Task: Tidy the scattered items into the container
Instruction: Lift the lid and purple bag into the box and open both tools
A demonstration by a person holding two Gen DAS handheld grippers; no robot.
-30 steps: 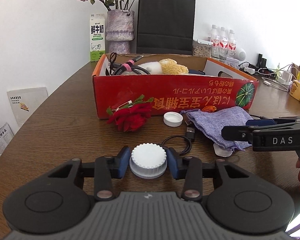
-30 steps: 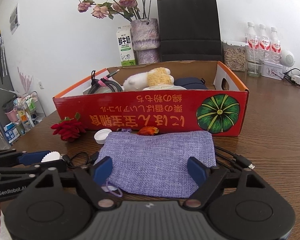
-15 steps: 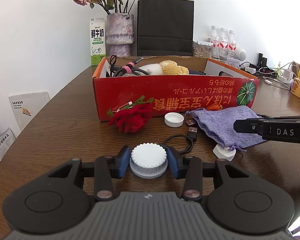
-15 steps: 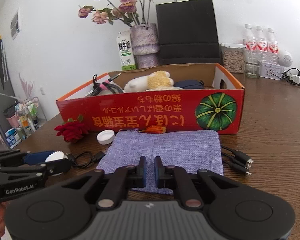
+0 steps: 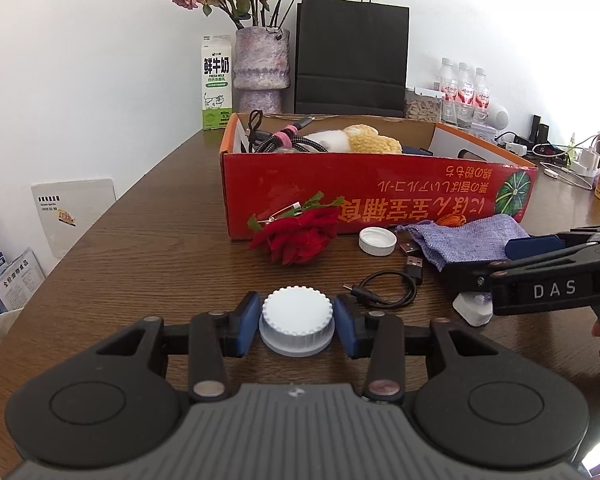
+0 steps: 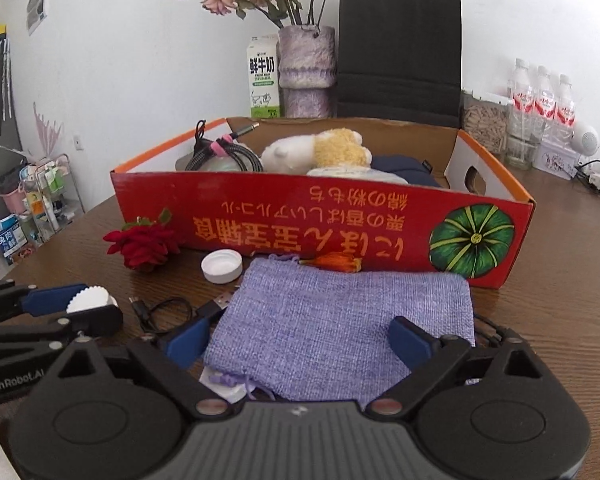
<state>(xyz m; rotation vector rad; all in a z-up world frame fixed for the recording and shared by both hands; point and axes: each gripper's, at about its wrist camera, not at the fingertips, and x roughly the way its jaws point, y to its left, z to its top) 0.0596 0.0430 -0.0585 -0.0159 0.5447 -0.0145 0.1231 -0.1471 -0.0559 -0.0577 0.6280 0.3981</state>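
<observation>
Two grippers: my left gripper [image 5: 296, 322] clamps the white ridged cap [image 5: 296, 326]; my right gripper [image 6: 300, 340] is opening its jaws over the purple pouch [image 6: 340, 328], pads clear.

White ridged cap [image 5: 296, 317] upright; lilac pouch [image 6: 340, 328] flat before red box [image 6: 340, 232].

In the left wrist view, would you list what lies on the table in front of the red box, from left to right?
red fabric rose → small white cap → USB plugs of the black cable → purple cloth pouch
</observation>
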